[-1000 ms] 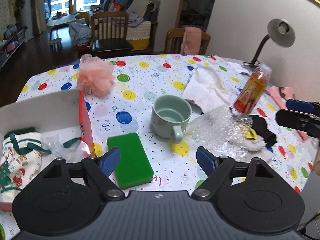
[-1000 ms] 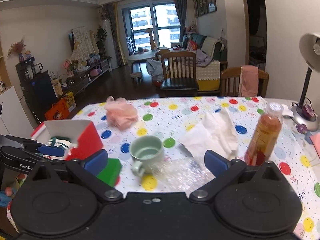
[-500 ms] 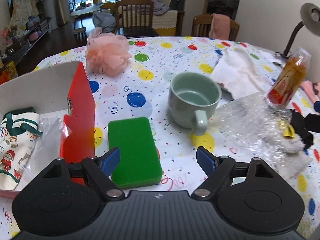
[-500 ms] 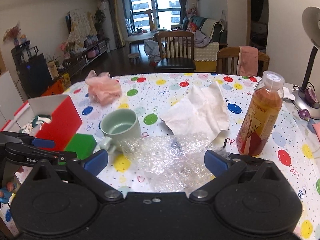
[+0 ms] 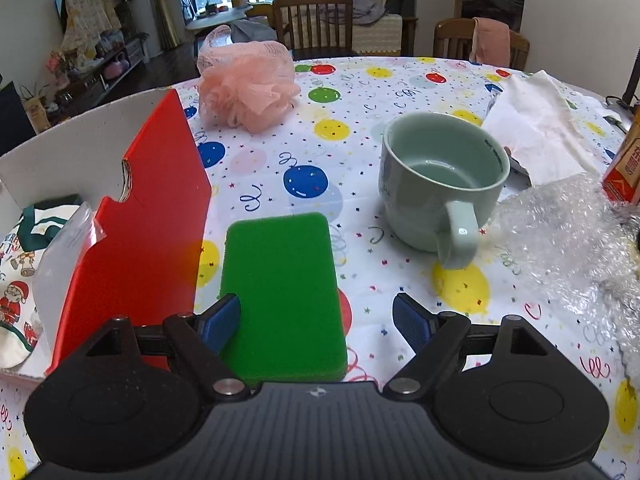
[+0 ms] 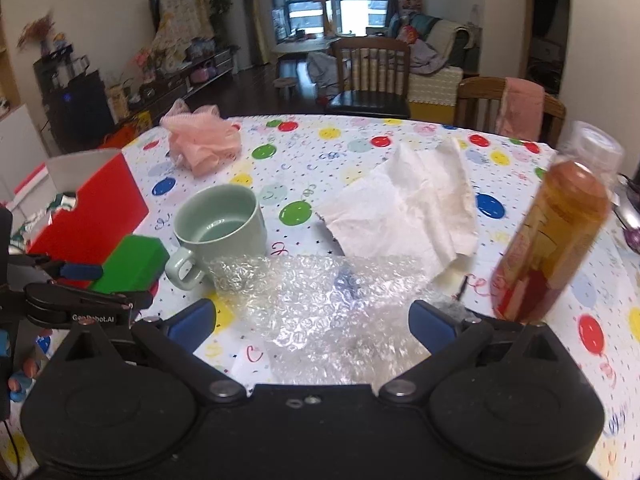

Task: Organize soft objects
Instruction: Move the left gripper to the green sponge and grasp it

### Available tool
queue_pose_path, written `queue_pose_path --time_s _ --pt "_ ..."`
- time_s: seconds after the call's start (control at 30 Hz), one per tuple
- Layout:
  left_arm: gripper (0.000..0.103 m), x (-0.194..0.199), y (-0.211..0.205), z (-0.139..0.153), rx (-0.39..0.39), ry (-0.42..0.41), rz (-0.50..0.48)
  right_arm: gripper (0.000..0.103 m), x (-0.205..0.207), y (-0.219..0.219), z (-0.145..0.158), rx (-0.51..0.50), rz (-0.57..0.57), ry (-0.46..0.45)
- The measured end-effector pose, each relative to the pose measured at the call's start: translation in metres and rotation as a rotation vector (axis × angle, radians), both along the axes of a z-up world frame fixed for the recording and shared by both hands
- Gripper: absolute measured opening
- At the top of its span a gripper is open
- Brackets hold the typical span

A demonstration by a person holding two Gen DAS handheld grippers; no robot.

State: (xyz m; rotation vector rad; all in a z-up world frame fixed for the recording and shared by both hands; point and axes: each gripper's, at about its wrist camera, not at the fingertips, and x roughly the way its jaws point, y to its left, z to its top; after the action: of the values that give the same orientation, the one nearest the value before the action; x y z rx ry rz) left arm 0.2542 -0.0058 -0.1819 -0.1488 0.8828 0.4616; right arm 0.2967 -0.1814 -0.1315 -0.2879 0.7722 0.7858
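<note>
Both hand-held grippers are dropping closer than a second ago, the left hand-held gripper (image 5: 316, 320) coming in, jaws apart, straddling the green sponge (image 5: 282, 292) lying beside the red box (image 5: 152, 216) for a grab; the right hand-held gripper (image 6: 312, 320) is hovering empty, jaws wide, over the bubble wrap (image 6: 320, 304) on the tabletop (image 5: 320, 160), likely its own soft pickup

The left gripper (image 5: 316, 320) hung open over the near end of the sponge (image 5: 282, 296), box (image 5: 132, 220) left, mug (image 5: 442, 184) far right.
</note>
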Motion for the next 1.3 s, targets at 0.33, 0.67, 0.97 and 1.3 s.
queue_pose_path --time_s 0.33,0.67,0.97,1.3 --pt "0.083 0.004 -0.002 -0.001 0.066 0.002 0.05 0.103 0.003 0.037 -0.029 -0.102 0.134 -0.015" --pt "0.087 0.015 -0.008 -0.017 0.144 0.057 0.085 0.101 0.001 0.059 -0.056 -0.178 0.187 -0.053" --pt "0.087 0.017 -0.011 -0.02 0.168 0.071 0.108 0.083 0.008 0.066 -0.073 -0.231 0.161 -0.06" --pt "0.063 0.008 0.003 -0.008 0.102 0.052 0.137 0.05 0.01 0.055 -0.071 -0.222 0.145 -0.051"
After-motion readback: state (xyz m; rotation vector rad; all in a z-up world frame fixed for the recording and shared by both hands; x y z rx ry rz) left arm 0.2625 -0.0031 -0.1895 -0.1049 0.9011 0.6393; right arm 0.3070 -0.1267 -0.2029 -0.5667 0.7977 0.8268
